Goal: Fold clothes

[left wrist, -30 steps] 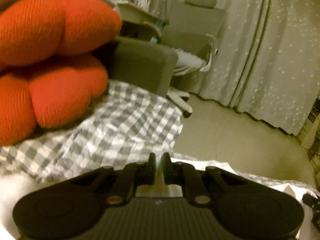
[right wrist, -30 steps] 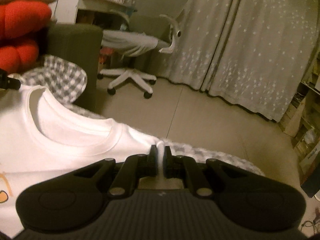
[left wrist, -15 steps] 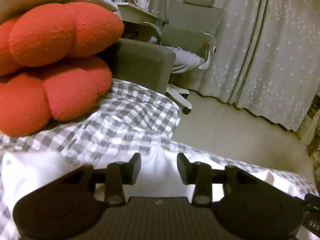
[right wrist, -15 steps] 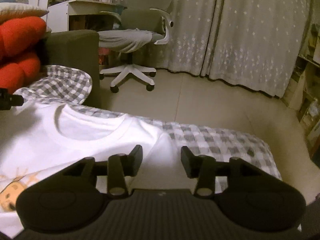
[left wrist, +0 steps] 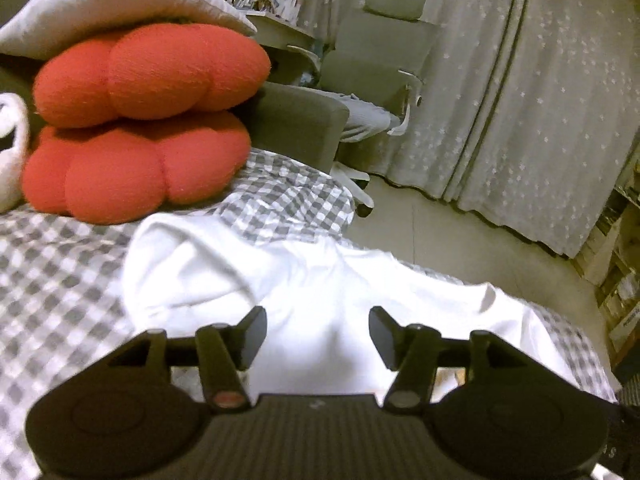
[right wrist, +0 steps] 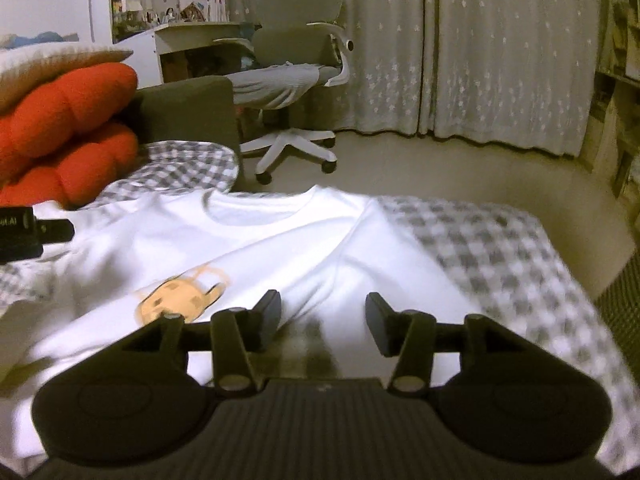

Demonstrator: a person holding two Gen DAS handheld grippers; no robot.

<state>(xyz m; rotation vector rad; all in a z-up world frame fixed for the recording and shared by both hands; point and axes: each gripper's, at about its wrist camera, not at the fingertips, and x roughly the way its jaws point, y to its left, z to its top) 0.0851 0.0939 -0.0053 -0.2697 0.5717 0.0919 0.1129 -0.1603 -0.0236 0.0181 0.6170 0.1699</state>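
Although both tools have nothing in them, I judge the folding barely begun. The white T-shirt [right wrist: 280,248] lies spread front-up across the lower and middle part of the right wrist view, on the grey checked cover [right wrist: 500,252]. Its round collar [right wrist: 260,210] sits at centre frame, pointing toward the far edge of the bed. An orange print [right wrist: 180,292] shows at lower left of centre.

Gripper state:
- The left gripper [left wrist: 318,332] has its jaws apart and opening. White fabric shows behind the gap, but no cloth is pinched between the fingers.
- The right gripper [right wrist: 322,318] likewise has its jaws apart and opening, with shirt and a shadowed patch below the gap and nothing clamped.

In the left wrist view, one sleeve [left wrist: 188,272] at centre left is bunched and rumpled, not flat. The shirt body runs from there toward the lower right of the frame. Two red cushions [left wrist: 140,120] are stacked at upper left, near the sleeve but not touching it as far as I can tell. An office chair [right wrist: 300,60] stands on the floor beyond, at top centre.

Done, as I read it: the garment is laid out, collar away from me. Left: smooth the rumpled sleeve, fold both sleeves inward, then fold the body. No fold line is visible yet.
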